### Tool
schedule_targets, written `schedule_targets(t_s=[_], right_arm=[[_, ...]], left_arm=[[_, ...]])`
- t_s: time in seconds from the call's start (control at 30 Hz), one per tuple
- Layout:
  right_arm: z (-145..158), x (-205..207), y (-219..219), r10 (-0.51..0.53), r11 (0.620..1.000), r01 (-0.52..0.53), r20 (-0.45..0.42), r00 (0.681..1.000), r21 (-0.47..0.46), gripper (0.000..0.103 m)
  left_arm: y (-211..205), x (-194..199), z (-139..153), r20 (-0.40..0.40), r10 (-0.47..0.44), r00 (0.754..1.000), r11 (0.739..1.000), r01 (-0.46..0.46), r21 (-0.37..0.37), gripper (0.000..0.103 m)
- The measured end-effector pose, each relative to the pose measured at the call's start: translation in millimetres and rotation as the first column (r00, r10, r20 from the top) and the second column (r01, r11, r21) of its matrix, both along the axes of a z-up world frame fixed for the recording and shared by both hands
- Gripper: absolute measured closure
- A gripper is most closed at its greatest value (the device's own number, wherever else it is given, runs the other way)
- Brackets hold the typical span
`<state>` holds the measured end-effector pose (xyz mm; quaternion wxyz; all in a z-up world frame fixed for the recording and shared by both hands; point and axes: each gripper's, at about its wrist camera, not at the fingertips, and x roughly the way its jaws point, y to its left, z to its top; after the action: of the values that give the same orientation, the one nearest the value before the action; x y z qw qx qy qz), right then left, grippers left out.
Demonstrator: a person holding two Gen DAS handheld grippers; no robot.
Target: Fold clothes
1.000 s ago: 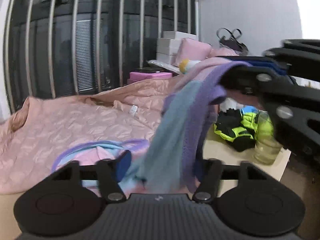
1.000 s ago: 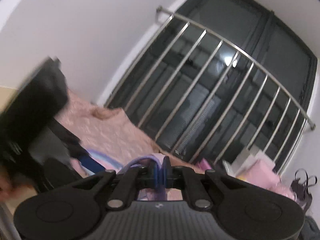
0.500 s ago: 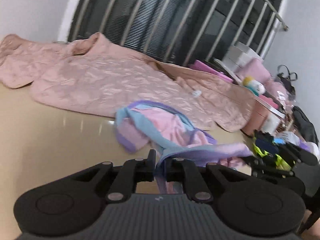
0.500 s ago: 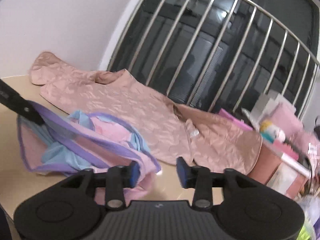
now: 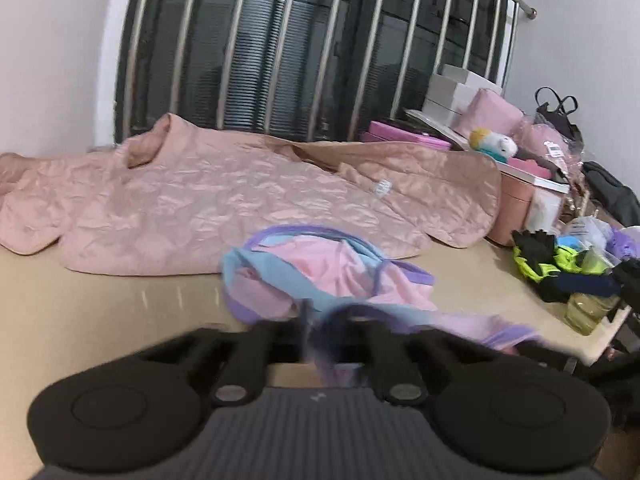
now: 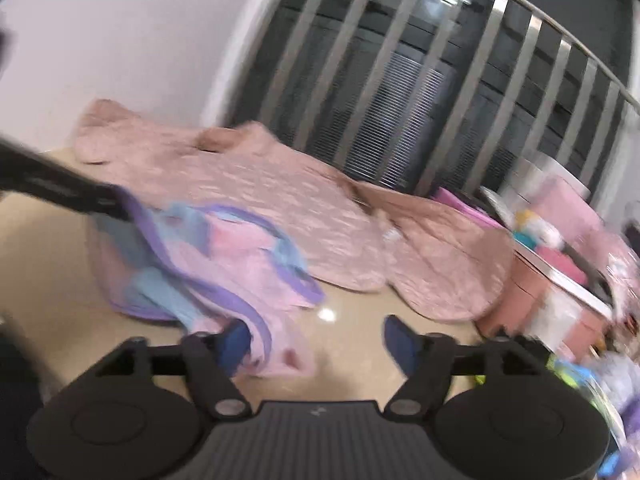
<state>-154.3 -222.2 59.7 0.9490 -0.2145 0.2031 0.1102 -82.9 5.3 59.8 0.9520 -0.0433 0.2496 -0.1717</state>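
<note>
A pink, light-blue and purple-trimmed garment (image 5: 320, 272) lies crumpled on the beige table (image 5: 100, 320); it also shows in the right wrist view (image 6: 224, 264). My left gripper (image 5: 320, 328) is shut on the garment's purple edge near the table's front. In the right wrist view it reaches in from the left (image 6: 116, 208), still holding that edge. My right gripper (image 6: 316, 340) is open and empty just above the table, its left fingertip (image 6: 236, 340) beside the garment's near fold.
A pink quilted jacket (image 5: 224, 200) is spread across the back of the table. Pink boxes (image 5: 516, 208), a plush toy (image 5: 492, 144) and dark and neon clothes (image 5: 552, 264) crowd the right side. A glass jar (image 5: 584, 312) stands near the right edge. Window bars (image 5: 280, 40) behind.
The garment came down from the air onto the table. My right gripper let go and opened wider. My left gripper closed on the purple edge and keeps hold.
</note>
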Motion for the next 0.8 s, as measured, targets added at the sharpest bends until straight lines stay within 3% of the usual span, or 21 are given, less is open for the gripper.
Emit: schedule_targets(t_s=[0.13, 0.23, 0.3, 0.37, 0.4, 0.43, 0.47, 0.5, 0.53, 0.57, 0.7, 0.8], right_arm=[[-7, -11, 29, 0.182, 0.983, -0.180, 0.029, 0.983, -0.046, 0.028], [-11, -9, 51, 0.246, 0.969, -0.244, 0.049, 0.968, -0.038, 0.030], [-16, 2, 61, 0.247, 0.968, -0.246, 0.042, 0.968, -0.041, 0.046], [-20, 14, 70, 0.231, 0.972, -0.230, 0.023, 0.973, -0.042, 0.086], [-22, 21, 72, 0.212, 0.976, -0.212, 0.006, 0.977, -0.041, 0.095], [-22, 25, 72, 0.187, 0.982, -0.187, 0.001, 0.982, -0.040, 0.096], [-20, 25, 72, 0.166, 0.985, -0.165, 0.012, 0.986, -0.044, 0.095], [-15, 24, 68, 0.147, 0.989, -0.146, 0.026, 0.989, -0.036, 0.095], [-10, 22, 63, 0.129, 0.991, -0.128, 0.039, 0.991, -0.023, 0.095], [-5, 20, 58, 0.111, 0.994, -0.110, 0.053, 0.992, -0.010, 0.095], [16, 10, 31, 0.027, 0.999, -0.031, 0.095, 0.995, 0.041, 0.095], [28, 2, 9, -0.035, 0.996, 0.026, 0.109, 0.993, 0.087, 0.096]], left_arm=[[0, 0, 10, 0.008, -0.039, 0.999, 0.998, 0.040, -0.046, 0.099], [0, -4, 16, 0.013, -0.056, 0.998, 0.997, 0.057, -0.055, 0.099], [0, -7, 18, 0.021, -0.051, 0.998, 0.998, 0.052, -0.042, 0.099], [0, -9, 19, 0.028, -0.043, 0.999, 0.999, 0.044, -0.028, 0.099], [0, -10, 19, 0.032, -0.039, 0.999, 0.999, 0.039, -0.020, 0.098], [1, -10, 17, 0.033, -0.030, 0.999, 1.000, 0.030, -0.007, 0.097], [0, -11, 14, 0.037, -0.018, 0.999, 1.000, 0.018, 0.009, 0.088], [-2, -12, 9, 0.037, -0.005, 0.999, 1.000, 0.004, 0.030, 0.064], [-5, -12, 5, 0.038, 0.008, 0.999, 0.999, -0.010, 0.052, 0.054], [-8, -13, 1, 0.036, 0.017, 0.999, 0.997, -0.020, 0.072, 0.050], [-35, -19, -23, -0.044, -0.031, 0.999, 0.992, 0.036, 0.120, 0.050], [-56, -27, -36, -0.053, 0.001, 0.999, 0.980, 0.010, 0.198, 0.050]])
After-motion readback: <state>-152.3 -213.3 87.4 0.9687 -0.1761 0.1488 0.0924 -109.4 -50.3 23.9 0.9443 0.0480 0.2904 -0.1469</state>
